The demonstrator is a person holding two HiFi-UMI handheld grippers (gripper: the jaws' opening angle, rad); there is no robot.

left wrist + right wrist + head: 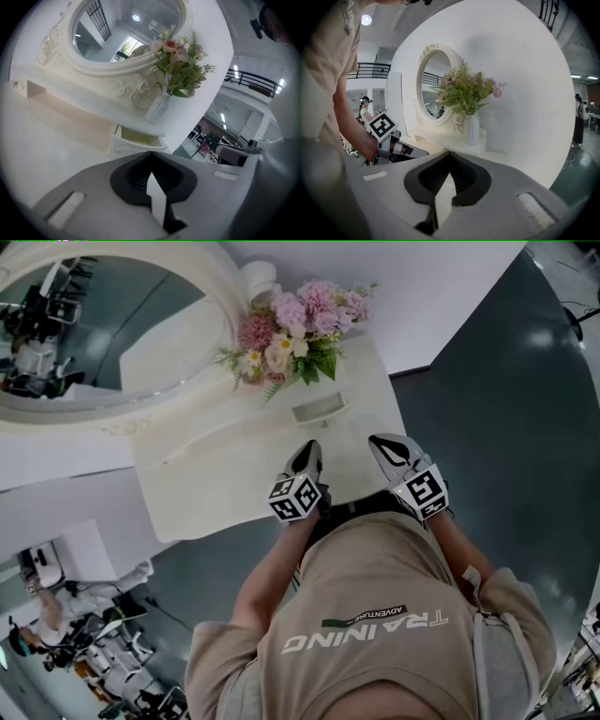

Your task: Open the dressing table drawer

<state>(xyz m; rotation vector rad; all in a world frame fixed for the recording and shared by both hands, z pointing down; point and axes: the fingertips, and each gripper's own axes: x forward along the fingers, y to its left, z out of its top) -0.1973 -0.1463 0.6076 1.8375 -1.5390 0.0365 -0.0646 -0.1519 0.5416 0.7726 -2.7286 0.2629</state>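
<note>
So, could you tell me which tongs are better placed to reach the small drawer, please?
Probably left. The left tongs point straight at the drawer, just ahead; the right tongs sit off to its side.

place: big indoor hall set up as a test lab, not a home
set: white dressing table [234, 479] with oval mirror [98, 324] and vase of flowers [295, 329], backed by a free-standing white wall panel [525, 84]
underfoot: dark glossy floor [497, 390]
background: upper-level railing [253, 80], ceiling lights [366, 19], desks with gear [211, 140]
people: others around, one person [364, 107] wearing headgear
</note>
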